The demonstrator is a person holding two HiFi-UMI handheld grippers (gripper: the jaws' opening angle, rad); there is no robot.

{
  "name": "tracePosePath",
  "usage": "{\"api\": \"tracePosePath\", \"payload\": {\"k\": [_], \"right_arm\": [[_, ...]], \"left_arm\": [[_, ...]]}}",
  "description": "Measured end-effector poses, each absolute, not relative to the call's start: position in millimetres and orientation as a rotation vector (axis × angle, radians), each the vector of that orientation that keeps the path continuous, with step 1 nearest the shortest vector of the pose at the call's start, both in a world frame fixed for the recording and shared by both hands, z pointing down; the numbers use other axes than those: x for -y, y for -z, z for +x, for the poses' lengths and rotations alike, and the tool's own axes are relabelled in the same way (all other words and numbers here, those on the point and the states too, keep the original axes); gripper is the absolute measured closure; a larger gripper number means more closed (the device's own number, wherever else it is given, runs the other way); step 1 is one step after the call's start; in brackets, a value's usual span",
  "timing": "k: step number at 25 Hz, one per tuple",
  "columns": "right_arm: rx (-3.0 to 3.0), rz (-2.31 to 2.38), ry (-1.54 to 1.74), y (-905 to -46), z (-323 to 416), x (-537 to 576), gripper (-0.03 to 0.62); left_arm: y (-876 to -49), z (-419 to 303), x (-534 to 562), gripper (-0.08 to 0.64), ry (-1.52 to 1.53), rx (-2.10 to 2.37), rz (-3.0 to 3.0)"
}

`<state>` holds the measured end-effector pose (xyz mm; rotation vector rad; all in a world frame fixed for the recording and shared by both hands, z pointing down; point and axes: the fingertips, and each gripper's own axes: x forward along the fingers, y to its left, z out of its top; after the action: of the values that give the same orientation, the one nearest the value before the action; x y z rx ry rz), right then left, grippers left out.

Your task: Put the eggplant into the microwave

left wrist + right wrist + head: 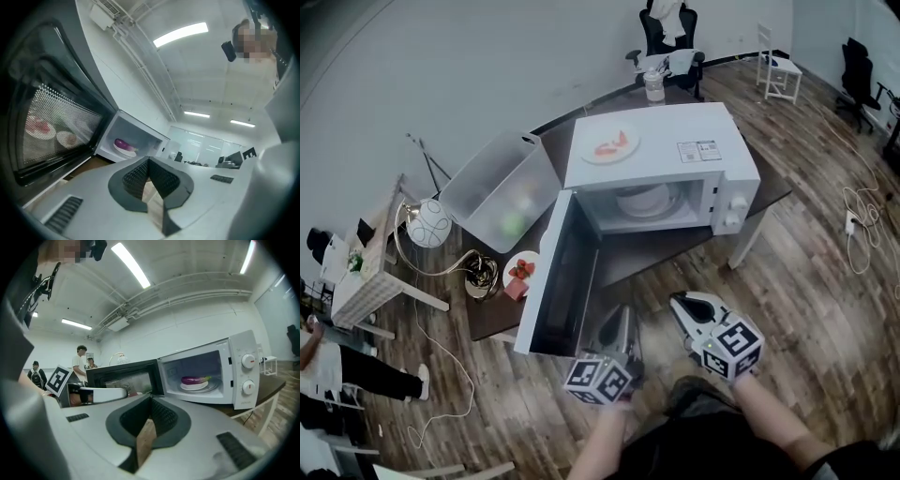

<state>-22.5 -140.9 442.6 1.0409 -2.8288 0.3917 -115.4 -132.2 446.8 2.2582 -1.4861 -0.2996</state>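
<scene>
views: only the gripper views show the eggplant (194,379); the head view shows just a pale plate (643,200) in the open microwave (712,178) | axis: lies level across the cavity, green stem end toward the dial side | jaws: left gripper (149,162) and right gripper (151,400) both closed, empty; eggplant well ahead, apart from both

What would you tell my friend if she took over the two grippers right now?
Left gripper: jaws together, nothing in them, held near the open door.
Right gripper: jaws together, empty, facing the microwave without touching it.
Eggplant: lies on the white plate inside the microwave.
Done: the eggplant is in.
Left: nothing for the job itself. The door stands wide open, so closing it is probably the only tidy-up.
</scene>
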Motion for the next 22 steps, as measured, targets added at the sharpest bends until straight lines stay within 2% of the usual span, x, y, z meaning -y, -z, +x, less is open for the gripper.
{"api": "tracePosePath", "payload": {"k": [10,22], "right_arm": [[2.829,1.111,-0.331,-421,-12,86,0.592],[2.804,1.132,-0.285,-420,-11,12,0.592]], "left_arm": [[-438,-103,80,0.557,0.352,1.434,2.287],[-443,-92,9,0.557,0.257,1.407,2.354]]}}
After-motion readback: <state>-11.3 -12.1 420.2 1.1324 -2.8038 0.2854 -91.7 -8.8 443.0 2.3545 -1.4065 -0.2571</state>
